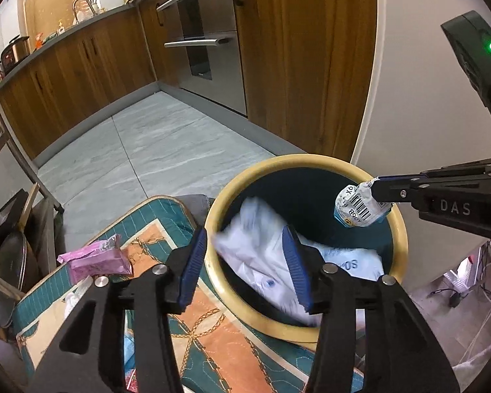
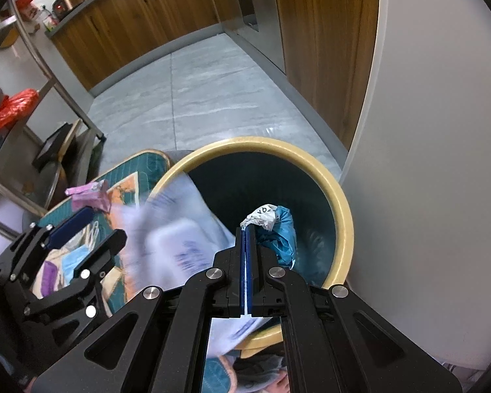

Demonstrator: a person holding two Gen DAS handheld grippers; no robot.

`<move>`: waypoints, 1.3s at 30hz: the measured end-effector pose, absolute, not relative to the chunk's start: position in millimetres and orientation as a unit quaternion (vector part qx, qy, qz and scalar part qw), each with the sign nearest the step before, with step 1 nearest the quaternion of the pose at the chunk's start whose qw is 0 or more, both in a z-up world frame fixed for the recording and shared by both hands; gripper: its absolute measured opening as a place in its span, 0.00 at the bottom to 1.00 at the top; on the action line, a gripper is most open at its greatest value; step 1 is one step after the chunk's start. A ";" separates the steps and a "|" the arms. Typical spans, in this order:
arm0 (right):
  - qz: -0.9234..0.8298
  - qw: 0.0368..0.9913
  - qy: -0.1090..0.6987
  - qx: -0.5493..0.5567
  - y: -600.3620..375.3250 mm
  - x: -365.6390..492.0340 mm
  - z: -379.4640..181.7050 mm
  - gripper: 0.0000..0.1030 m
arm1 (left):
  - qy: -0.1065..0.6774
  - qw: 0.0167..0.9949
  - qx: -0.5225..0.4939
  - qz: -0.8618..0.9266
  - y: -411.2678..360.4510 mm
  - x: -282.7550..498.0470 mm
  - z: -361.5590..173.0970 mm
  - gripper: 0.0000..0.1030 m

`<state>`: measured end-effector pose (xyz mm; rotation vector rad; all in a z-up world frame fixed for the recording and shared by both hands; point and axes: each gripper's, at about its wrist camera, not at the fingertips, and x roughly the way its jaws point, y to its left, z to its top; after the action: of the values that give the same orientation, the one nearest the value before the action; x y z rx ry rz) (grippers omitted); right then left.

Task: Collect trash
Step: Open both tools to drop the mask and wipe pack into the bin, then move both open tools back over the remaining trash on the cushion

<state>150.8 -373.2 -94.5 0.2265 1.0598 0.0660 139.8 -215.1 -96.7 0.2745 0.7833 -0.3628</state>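
White wrapper [image 1: 262,262] drops into the bin [image 1: 311,160] from the open, empty left claw [image 1: 245,265], right claw [image 2: 247,229] pinches a packet [image 2: 271,229] over it, pink pack [image 1: 96,258] left.

Glossy plastic bin [image 1: 306,329], quilted cloth mat [image 1: 209,337], crinkled foil wrapper [image 1: 360,208], matt wood cabinets [image 1: 91,65].

bin [image 1: 224,291]: round, cream rim, dark inside, lower centre
white packaging [image 1: 262,262]: blurred, inside bin
crumpled wrapper [image 1: 360,206]: barcoded, above right rim
pink packet [image 1: 96,257]: lower left, on patterned cloth
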 end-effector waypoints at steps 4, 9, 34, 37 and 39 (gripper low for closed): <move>0.028 0.854 0.508 0.104 -372.2 152.2 -97.5 0.02 | 0.377 0.902 0.129 -0.167 -210.9 141.1 -95.2 0.55; 0.023 0.851 0.514 0.100 -372.5 153.4 -101.5 0.02 | 0.381 0.903 0.120 -0.159 -205.7 144.5 -94.2 0.55; 0.017 0.890 0.447 0.092 -343.3 141.9 -48.7 0.86 | 0.364 0.923 0.075 -0.099 -124.3 132.8 -61.6 0.73; 0.007 0.904 0.417 0.091 -337.8 138.9 -34.9 0.90 | 0.357 0.927 0.071 -0.089 -113.6 129.0 -57.4 0.80; 0.002 0.917 0.390 0.085 -333.6 135.5 -24.0 0.92 | 0.352 0.930 0.067 -0.083 -106.2 127.2 -54.1 0.85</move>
<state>135.5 -333.6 -24.0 0.1751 0.8018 0.0035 127.2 -106.2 -54.1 0.1376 0.7214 -0.1705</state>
